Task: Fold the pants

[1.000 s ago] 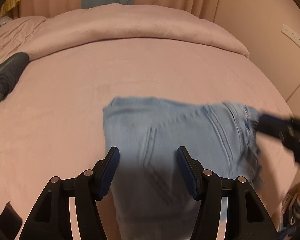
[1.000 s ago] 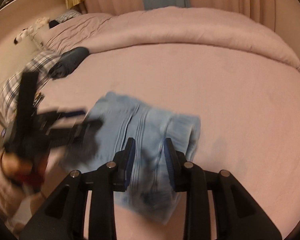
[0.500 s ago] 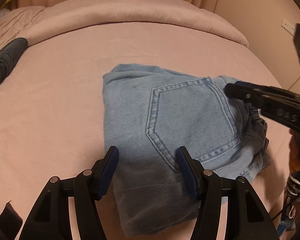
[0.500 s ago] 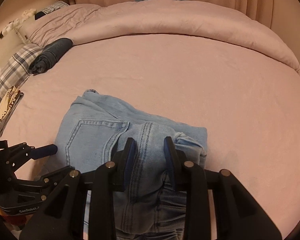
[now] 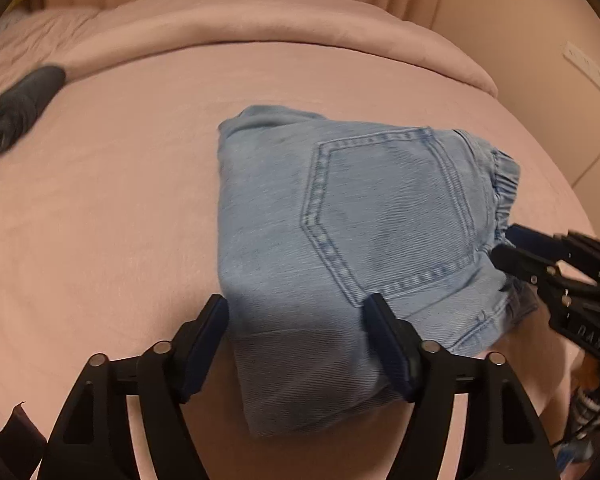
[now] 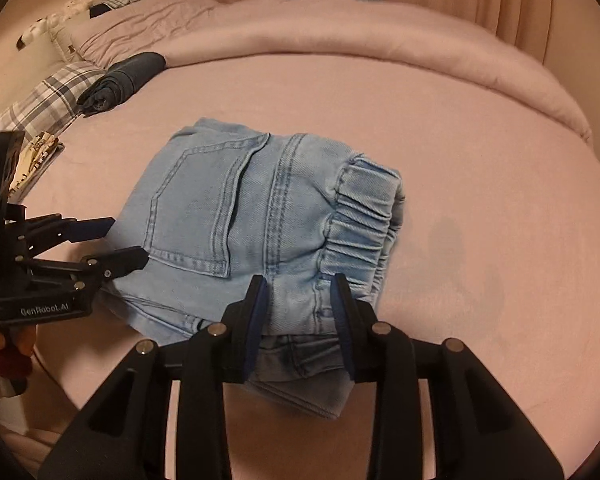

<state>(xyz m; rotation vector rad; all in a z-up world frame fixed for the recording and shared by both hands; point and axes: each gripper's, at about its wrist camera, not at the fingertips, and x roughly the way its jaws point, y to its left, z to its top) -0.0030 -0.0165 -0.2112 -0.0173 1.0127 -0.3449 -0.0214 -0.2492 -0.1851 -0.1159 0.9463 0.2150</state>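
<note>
Light blue jeans [image 5: 352, 240] lie folded into a compact bundle on the pink bed, back pocket up; they also show in the right wrist view [image 6: 260, 220] with the elastic waistband at the right end. My left gripper [image 5: 298, 312] is open, its fingers straddling the near folded edge without gripping. My right gripper [image 6: 300, 288] is open at the waistband end, jaws apart around the edge, and also shows in the left wrist view [image 5: 504, 246]. The left gripper shows in the right wrist view [image 6: 130, 240], open at the bundle's left edge.
A rolled dark garment [image 6: 120, 82] lies at the bed's far left beside a plaid pillow [image 6: 44, 104]. A bunched pink duvet [image 6: 380, 40] runs along the back. A wall with a socket strip [image 5: 592, 72] is on the right. Open pink sheet [image 6: 500, 220] surrounds the jeans.
The jeans came down from blurred motion to lie flat and still. My right gripper has opened and drawn back to the waistband edge. The left gripper stays open.
</note>
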